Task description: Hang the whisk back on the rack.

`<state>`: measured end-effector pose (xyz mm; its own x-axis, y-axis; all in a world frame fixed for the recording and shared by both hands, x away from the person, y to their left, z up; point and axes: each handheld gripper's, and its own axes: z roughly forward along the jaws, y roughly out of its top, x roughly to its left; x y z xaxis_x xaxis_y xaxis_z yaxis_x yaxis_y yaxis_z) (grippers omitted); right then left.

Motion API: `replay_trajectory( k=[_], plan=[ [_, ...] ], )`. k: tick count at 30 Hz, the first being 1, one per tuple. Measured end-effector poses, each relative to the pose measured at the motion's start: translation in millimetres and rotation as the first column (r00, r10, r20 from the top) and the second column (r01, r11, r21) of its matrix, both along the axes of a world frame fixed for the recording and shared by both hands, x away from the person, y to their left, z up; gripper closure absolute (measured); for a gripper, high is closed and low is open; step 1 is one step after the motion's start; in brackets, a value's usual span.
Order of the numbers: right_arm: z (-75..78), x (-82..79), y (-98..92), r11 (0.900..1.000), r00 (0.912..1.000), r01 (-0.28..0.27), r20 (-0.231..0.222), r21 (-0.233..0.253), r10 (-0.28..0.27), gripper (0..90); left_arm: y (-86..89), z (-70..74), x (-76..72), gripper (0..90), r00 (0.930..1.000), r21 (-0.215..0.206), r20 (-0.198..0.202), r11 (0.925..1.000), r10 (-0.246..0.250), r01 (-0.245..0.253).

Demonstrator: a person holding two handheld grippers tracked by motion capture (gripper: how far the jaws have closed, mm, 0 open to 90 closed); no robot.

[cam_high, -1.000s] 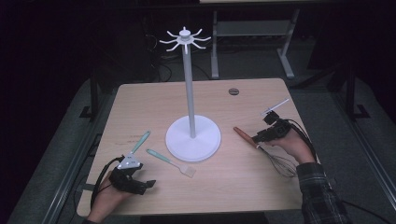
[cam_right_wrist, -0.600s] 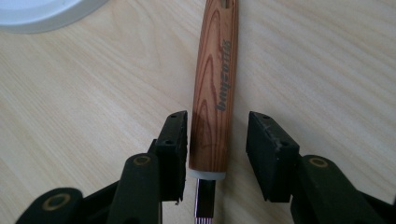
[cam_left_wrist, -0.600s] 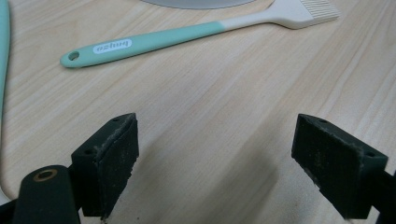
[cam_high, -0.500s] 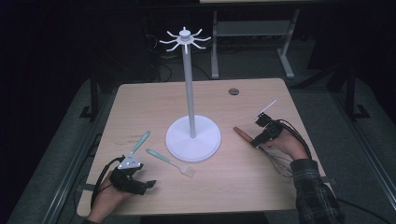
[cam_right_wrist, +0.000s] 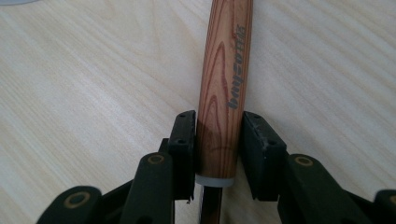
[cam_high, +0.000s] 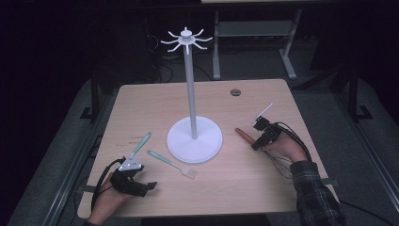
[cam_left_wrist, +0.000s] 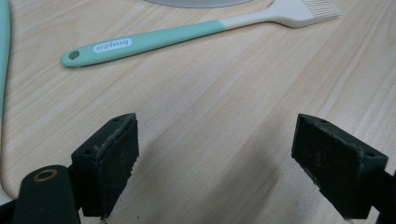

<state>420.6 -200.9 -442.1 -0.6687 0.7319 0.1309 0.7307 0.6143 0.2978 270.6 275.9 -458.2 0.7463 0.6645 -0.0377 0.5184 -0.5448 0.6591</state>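
While my right gripper [cam_right_wrist: 217, 140] clamps the whisk's wooden handle [cam_right_wrist: 225, 84] low at center frame, near its metal end, so it lifts level off the surface [cam_high: 263, 188], my left gripper [cam_left_wrist: 215, 163] waits wide open below the brush [cam_left_wrist: 187, 35].

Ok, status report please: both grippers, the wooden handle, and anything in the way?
Right gripper shut on wooden handle, low over table. Left gripper open, holding nothing. White stand close beside the handle's tip.

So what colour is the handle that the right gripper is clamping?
The wooden handle is reddish-brown with darker grain and grey lettering, clearest in the right gripper view, between the right gripper pads.
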Motion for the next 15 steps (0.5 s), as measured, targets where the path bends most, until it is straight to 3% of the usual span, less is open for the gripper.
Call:
replay_trajectory(
  k=[10, 15],
  plan=[
    [0.5, -0.5, -0.6, 1.0, 0.9998, 0.018, 0.012, -0.009, -0.018, 69.8, 0.6, 0.3, -0.6, 14.4, 1.0, -0.004, 0.0, 1.0, 0.009, -0.009],
    [5.1, -1.0, -5.2, 0.999, 0.9987, 0.04, 0.032, 0.03, -0.041, 69.9, 0.8, 0.3, -0.6, 14.4, 1.0, -0.005, 0.001, 0.9999, 0.009, -0.009]
  ],
)
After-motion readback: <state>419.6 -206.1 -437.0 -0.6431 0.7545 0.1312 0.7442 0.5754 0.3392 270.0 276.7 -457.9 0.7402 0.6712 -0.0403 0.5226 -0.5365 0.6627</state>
